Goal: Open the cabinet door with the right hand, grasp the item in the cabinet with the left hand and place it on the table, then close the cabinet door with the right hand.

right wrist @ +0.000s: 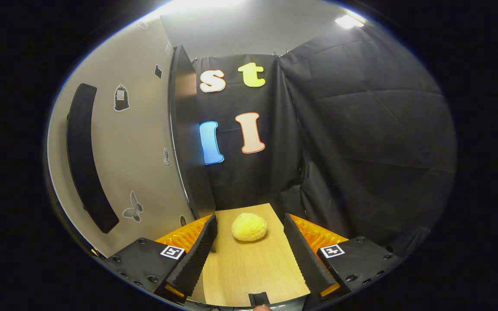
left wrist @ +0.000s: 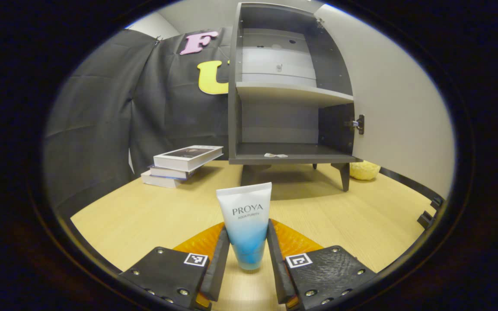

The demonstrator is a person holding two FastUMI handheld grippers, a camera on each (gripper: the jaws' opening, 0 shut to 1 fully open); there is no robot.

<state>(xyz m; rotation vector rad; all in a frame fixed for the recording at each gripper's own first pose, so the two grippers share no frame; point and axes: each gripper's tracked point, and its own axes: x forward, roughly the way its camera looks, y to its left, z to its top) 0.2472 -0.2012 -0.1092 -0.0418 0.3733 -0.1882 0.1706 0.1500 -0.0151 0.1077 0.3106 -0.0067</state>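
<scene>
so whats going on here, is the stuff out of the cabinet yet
Yes. A person works with a gripper in each hand. The left gripper has the tube standing on the table between its fingers, which look close around it; whether they press on it is unclear. The cabinet behind it stands open, its shelves bare except for a small scrap. The right gripper is open beside the cabinet door, with a yellow bun-like thing ahead of it. Closing the door remains.

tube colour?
White fading to blue at the bottom; tube shows best in left gripper view.
</scene>
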